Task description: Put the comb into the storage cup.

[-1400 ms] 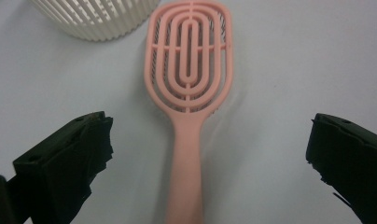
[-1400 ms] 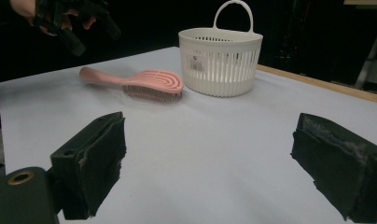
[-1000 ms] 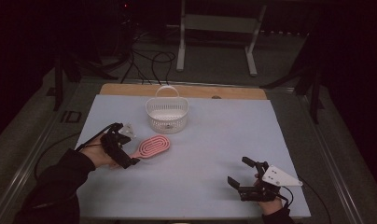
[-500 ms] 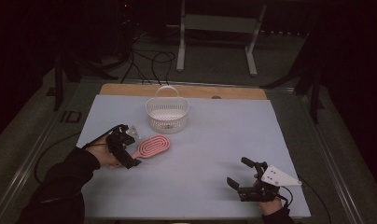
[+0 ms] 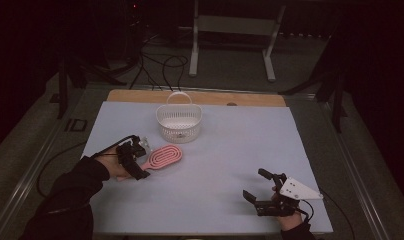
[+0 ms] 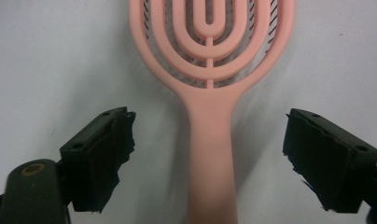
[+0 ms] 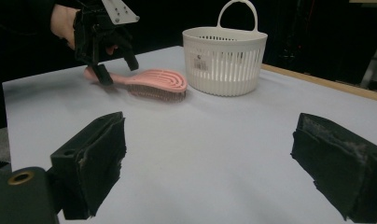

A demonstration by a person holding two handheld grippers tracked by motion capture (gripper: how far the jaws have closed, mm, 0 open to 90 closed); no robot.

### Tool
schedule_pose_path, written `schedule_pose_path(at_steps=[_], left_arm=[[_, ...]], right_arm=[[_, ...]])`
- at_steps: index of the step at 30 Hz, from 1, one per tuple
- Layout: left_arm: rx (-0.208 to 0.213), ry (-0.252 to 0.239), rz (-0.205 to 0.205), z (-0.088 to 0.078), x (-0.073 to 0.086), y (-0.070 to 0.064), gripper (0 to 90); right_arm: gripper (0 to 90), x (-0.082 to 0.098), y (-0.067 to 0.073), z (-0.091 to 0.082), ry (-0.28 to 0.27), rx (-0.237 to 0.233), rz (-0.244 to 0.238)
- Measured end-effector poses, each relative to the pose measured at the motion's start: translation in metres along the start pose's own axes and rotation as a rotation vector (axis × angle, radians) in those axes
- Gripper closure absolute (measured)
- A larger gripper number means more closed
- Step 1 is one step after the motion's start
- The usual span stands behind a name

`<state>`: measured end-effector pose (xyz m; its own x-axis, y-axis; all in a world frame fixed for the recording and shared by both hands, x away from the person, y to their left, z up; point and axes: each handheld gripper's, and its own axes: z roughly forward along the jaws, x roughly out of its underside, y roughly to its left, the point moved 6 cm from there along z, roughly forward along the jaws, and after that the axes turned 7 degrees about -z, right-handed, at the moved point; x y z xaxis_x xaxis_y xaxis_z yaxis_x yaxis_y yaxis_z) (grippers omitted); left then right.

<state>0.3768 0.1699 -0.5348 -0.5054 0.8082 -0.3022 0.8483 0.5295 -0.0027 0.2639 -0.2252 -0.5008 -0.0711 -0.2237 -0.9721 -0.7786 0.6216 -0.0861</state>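
On blue mat (image 5: 215, 150), beside white basket (image 5: 179, 123): pink hairbrush (image 5: 163, 156), flat. Left gripper (image 6: 209, 154) straddling handle, jaws just closing, not yet touching. Right gripper (image 5: 257, 187) well apart, jaws wide.

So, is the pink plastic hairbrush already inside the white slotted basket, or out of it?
Out. The pink plastic hairbrush lies flat on the table beside the white slotted basket, its handle between the left gripper's closing jaws, not yet pressed.
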Motion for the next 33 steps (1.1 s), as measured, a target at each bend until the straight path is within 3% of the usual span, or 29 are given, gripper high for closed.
schedule_pose_path(at_steps=[10,19,33], left_arm=[[-0.001,0.051,0.004,0.005,-0.002,-0.002,25.9],[0.004,0.098,0.002,0.009,-0.004,-0.001,44.8],[0.011,0.167,0.004,0.013,-0.008,-0.001,63.2]], right_arm=[[9.9,0.0,0.001,0.0,-0.002,-0.004,-0.004],[10.0,0.001,0.001,0.0,0.004,-0.007,-0.001],[10.0,0.0,0.001,0.0,-0.001,-0.008,-0.002]])
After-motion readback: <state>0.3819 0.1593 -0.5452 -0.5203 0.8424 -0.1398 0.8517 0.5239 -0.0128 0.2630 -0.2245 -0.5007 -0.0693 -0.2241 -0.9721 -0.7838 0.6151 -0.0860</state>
